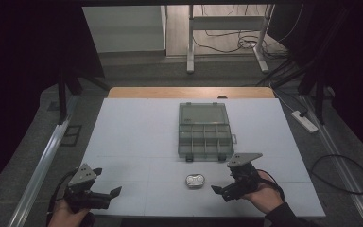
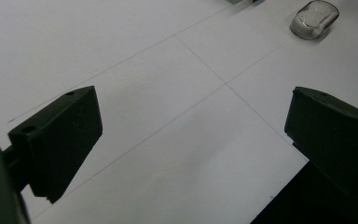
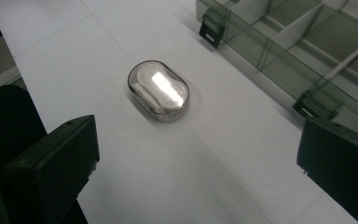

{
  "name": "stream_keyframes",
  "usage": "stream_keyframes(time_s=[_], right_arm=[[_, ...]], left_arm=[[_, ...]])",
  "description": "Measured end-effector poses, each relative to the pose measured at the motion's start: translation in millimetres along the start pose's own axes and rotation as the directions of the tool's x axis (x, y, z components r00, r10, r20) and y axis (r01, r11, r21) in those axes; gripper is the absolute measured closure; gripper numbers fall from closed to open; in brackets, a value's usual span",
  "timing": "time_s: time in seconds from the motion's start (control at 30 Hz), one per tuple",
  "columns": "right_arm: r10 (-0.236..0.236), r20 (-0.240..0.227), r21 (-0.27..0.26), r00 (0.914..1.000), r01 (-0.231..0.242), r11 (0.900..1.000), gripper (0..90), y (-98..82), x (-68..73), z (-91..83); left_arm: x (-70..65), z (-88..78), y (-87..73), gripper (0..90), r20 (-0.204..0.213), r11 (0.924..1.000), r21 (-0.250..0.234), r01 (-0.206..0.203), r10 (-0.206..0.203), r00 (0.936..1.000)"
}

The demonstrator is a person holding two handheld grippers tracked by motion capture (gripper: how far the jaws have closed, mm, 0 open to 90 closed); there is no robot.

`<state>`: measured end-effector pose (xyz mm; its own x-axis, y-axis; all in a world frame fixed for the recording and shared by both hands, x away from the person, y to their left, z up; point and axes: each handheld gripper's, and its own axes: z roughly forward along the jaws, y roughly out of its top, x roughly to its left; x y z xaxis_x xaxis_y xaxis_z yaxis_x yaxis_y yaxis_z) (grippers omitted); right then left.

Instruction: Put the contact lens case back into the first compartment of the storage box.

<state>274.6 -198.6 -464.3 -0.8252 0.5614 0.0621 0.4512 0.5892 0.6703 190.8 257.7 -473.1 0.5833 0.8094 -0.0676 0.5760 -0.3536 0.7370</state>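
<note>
Just ahead of the right gripper [image 1: 227, 181], a small clear oval case [image 1: 195, 181] lies on the white desk [image 1: 132, 142], near the front edge of the open compartment box [image 1: 204, 132] but apart from it. Its jaws stand wide open, holding nothing. The left gripper [image 1: 105, 182] hovers over the desk's near left corner, well apart from the case, jaws also spread wide and empty.
</note>
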Motion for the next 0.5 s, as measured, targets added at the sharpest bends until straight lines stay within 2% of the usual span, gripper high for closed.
stream_keyframes(time_s=[0.2,0.5], right_arm=[[-0.013,-0.004,0.005,0.9999,0.013,1.000,0.0,6.4,2.2,9.7],[-0.031,-0.020,0.043,0.9993,0.032,0.999,0.0,14.4,4.9,23.1]], left_arm=[[0.0,0.0,0.0,4.0,0.000,1.0000,0.000,-0.001,0.001,1.0000],[-0.2,0.0,-0.1,4.1,-0.001,1.0000,-0.001,-0.003,0.003,1.0000]])
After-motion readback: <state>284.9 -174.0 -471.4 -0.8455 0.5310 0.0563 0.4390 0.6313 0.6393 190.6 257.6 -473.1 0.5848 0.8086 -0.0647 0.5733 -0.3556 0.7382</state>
